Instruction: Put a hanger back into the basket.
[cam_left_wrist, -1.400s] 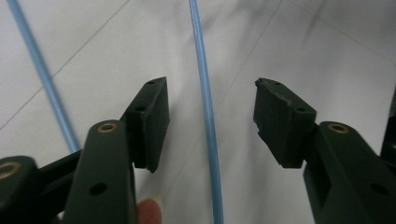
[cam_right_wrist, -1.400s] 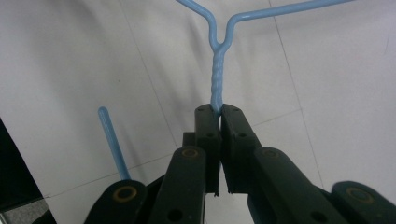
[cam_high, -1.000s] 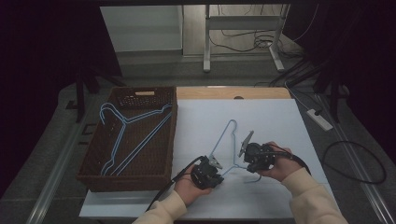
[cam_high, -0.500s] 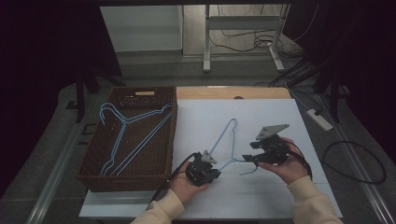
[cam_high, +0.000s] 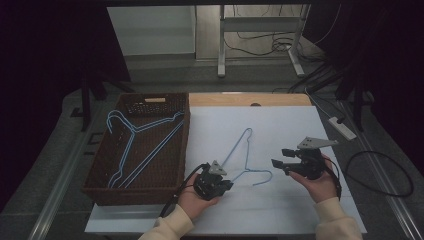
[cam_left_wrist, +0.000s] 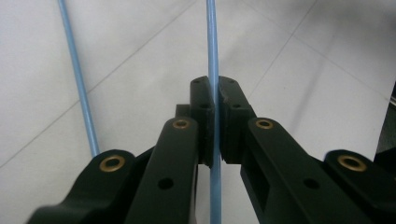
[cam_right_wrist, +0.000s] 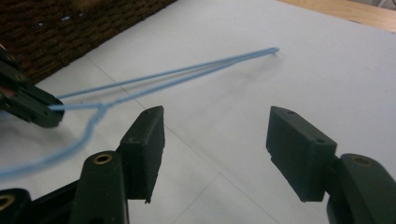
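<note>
The blue wire hanger (cam_high: 244, 159) lies on the white table (cam_high: 280, 125), just right of the brown wicker basket (cam_high: 100, 175), its long narrow end pointing away from the person and its hook curling toward the near edge. The left tongs (cam_high: 226, 185) are clamped on the hanger wire near the neck; in the left gripper view the two black pads press against the thin blue wire (cam_left_wrist: 213, 93) that runs straight up between them, with another stretch of the same hanger off to the side. The right tongs (cam_high: 279, 159) stand apart from the hanger, to its right above the table; their jaws have just been opening and now gape wide with nothing between them. Inside the basket lie what look like two more blue hangers (cam_high: 135, 145), though in the dim light their wires overlap.
</note>
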